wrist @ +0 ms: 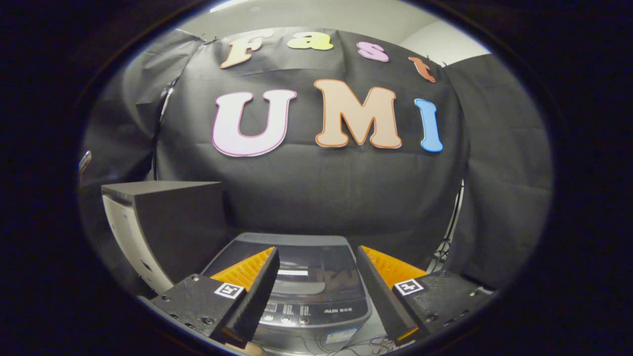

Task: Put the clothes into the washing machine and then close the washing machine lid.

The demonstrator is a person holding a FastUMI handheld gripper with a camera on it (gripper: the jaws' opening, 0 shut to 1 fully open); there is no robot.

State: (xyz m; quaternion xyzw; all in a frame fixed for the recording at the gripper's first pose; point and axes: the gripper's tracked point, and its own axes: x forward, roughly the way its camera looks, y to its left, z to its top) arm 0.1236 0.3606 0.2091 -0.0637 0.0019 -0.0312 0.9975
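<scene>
My gripper hangs spread and empty above the washing machine, lid down; I judge fetching clothes comes next.

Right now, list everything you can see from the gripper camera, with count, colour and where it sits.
washing machine: one, grey with a dark glossy lid that lies shut, below and just ahead of the fingers, control panel on its near edge.
box: one, dark top and front with a pale side, standing beside the machine on the side of the left finger.
booth wall: black cloth, hanging behind the machine and the box.
stand leg: thin dark metal, beside the cloth beyond the right finger.
ceiling: pale, above the cloth.
gripper: one, jaws spread apart over the machine's lid, nothing between them.
</scene>
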